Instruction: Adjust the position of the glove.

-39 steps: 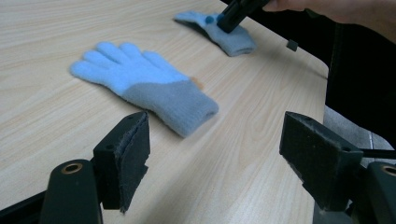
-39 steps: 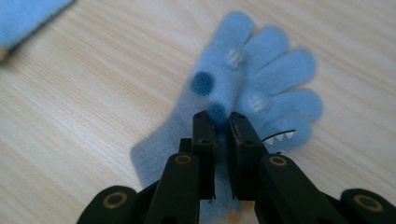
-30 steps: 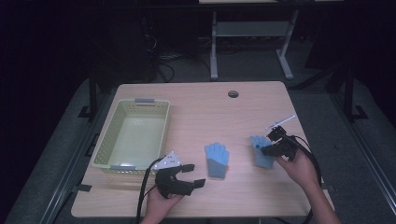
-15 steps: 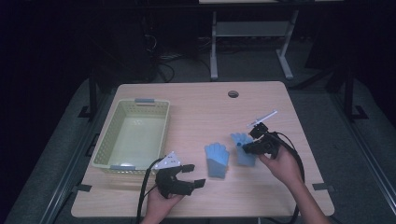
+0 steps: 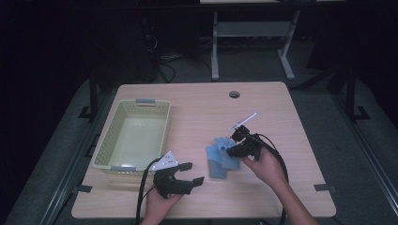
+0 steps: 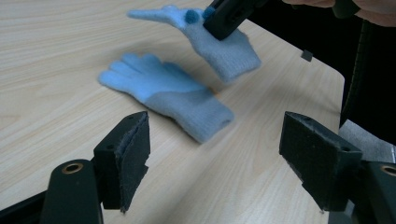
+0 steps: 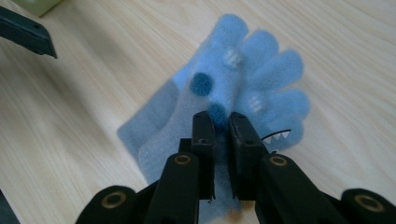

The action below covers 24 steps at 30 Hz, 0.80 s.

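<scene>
held glove (image 7: pixel 219 88): light blue knit, fuzzy. Dark blue pom-pom dots on the back, small white patches on two fingers, a white zigzag mark near the edge. Cuff band is a greyer blue.
held glove, place: lifted clear of the table (image 5: pixel 281 112), hanging just above the flat glove and partly over it. Well to the right of the basket (image 5: pixel 115 140).
flat glove (image 6: pixel 163 93): same light blue knit, plain face up, greyer cuff. Lies flat on the table, fingers spread, cuff end toward the person's edge.
flat glove, place: right of the basket, apart from it, between the two grippers in the high view.
right gripper (image 7: pixel 222 119): jaws pinched tight on the held glove, knit bunched between the pads, a dark dot right at the jaw tips. In the left gripper view it clamps the glove near its middle, fingers and cuff drooping either side.
left gripper (image 6: pixel 215 140): jaws wide apart, nothing between the pads. Sits low near the table's front edge, just off the basket's front right corner, pointing at the flat glove without touching it.
basket: pale green plastic, slotted walls, grey clips at both short ends, nothing inside.
table: light wood top, round cable hole near the far edge.
</scene>
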### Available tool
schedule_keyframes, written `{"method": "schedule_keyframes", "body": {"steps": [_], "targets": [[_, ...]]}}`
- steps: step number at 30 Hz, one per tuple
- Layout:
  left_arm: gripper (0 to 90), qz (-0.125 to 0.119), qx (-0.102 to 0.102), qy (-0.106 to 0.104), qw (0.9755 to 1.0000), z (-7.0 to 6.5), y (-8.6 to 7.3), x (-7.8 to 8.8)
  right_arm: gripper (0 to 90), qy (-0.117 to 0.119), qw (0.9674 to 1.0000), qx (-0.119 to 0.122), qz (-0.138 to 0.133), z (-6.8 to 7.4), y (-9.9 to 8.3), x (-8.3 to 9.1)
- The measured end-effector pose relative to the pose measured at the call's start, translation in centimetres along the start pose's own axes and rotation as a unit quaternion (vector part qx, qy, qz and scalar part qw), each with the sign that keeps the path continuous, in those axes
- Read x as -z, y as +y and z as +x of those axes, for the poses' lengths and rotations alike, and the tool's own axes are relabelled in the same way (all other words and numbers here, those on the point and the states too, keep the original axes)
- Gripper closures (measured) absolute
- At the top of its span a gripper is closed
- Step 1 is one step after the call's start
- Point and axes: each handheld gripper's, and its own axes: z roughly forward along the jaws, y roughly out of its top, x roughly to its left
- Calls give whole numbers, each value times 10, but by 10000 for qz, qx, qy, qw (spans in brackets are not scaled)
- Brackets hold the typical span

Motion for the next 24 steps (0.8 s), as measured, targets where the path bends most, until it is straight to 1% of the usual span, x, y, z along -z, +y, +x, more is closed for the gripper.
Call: {"method": "schedule_keyframes", "body": {"steps": [3, 5, 8, 9, 12, 13, 17, 21, 22, 23, 24], "targets": [[243, 1, 33, 24, 10000, 1, 0, 1, 820, 65, 10000, -17, 0, 4, 5, -4], [243, -74, 26, 46, 10000, 1, 1, 2, 819, 120, 9999, -39, 34, 7, 6, -8], [243, -70, 33, 47, 10000, 1, 1, 2, 818, 151, 9999, -20, 53, 10, 7, -11], [243, -64, 53, 49, 10000, 2, 0, 2, 817, 162, 9998, -35, 81, 13, 9, -15], [243, -73, 68, 49, 9999, 3, 0, 2, 816, 179, 9998, -65, 114, 14, 10, -20], [243, -90, 69, 52, 9999, 2, 1, 3, 816, 153, 9998, -41, 118, 15, 11, -22], [243, -110, 34, 58, 9999, 2, 1, 3, 815, 212, 9996, -55, 155, 18, 11, -26], [243, -80, 77, 56, 9999, 4, 1, 3, 812, 230, 9995, -115, 202, 19, 10, -30], [243, -91, 68, 60, 9999, 4, 1, 3, 811, 218, 9995, -131, 207, 18, 9, -32], [243, -59, 14, 56, 10000, 4, 1, 4, 805, 218, 9993, -180, 225, 18, 8, -36], [244, -59, 14, 56, 10000, 4, 1, 4, 803, 211, 9993, -186, 245, 18, 7, -38]]}}
